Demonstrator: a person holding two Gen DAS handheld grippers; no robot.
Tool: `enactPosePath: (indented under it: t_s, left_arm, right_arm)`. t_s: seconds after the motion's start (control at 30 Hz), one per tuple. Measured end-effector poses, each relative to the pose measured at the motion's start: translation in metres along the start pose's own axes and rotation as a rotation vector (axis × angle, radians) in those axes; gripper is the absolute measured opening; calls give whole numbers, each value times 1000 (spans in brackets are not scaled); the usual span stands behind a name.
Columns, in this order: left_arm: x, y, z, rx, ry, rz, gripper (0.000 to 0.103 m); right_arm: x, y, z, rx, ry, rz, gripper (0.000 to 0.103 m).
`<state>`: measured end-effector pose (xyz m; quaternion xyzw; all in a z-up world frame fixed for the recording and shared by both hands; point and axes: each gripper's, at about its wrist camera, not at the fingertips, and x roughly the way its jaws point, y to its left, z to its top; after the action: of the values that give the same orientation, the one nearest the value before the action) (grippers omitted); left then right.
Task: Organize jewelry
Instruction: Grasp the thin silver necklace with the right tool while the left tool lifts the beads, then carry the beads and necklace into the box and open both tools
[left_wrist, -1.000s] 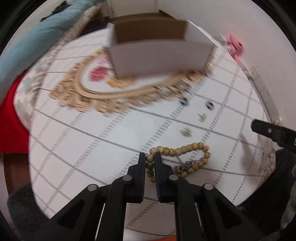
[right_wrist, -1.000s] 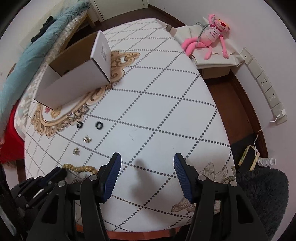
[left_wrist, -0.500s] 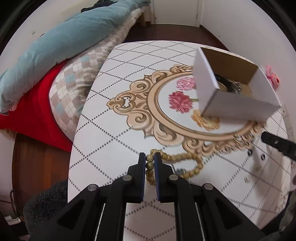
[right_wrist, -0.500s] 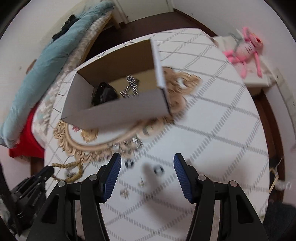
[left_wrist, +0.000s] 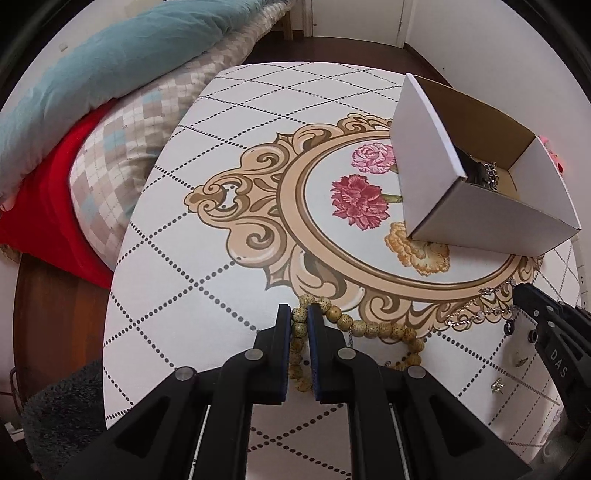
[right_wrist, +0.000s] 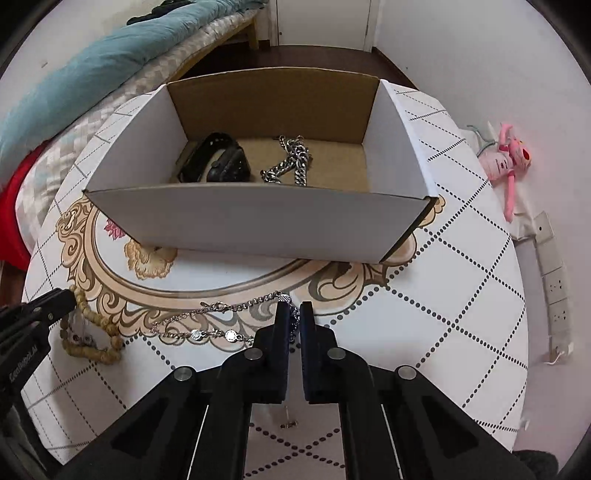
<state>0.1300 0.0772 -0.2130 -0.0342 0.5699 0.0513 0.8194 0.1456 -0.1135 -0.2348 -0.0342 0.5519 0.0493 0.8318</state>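
While angled steeply down, hand-held grippers (left_wrist: 299, 317) (right_wrist: 291, 314) clamped.

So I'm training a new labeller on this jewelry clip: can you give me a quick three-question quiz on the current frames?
1. True or false: the left gripper is shut on the wooden bead bracelet.
2. Multiple choice: what lies inside the cardboard box? A) earrings only B) a black watch and a chunky silver chain C) nothing
3. Fill in: the right gripper is pinching one end of the thin silver ____ on the tablecloth.

Key: 1 true; 2 B; 3 chain.
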Motion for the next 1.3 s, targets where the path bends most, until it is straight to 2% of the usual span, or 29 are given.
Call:
enactPosePath:
  t_s: [0.2, 0.43, 0.63, 0.77, 0.87, 1.07, 1.27, 1.3]
  left_arm:
    - [-26, -6, 3, 20, -34, -58, 7]
    - [-78, -24, 13, 40, -102, -152, 7]
    - [-123, -37, 45, 49, -165, -249, 7]
    - [-138, -47, 76, 73, -186, -311, 7]
    - [-133, -59, 103, 108, -170, -337, 7]
    - [-91, -86, 146, 208, -107, -273, 7]
    - [-49, -95, 166, 240, -15, -218, 8]
    - [-43, -94, 170, 235, 3, -198, 10]
  right_arm:
    - [-33, -21, 3, 79, -56, 112, 5]
    - [-85, -24, 20, 58, -129, 195, 5]
    - [-140, -40, 49, 57, -215, 253, 5]
    - [-159, -47, 78, 48, -246, 269, 5]
    - [-154, -50, 100, 34, -236, 260, 5]
    - [-113, -55, 131, 14, -144, 216, 5]
    - [-72, -62, 150, 8, -68, 172, 5]
    - [-66, -63, 153, 5, -56, 167, 5]
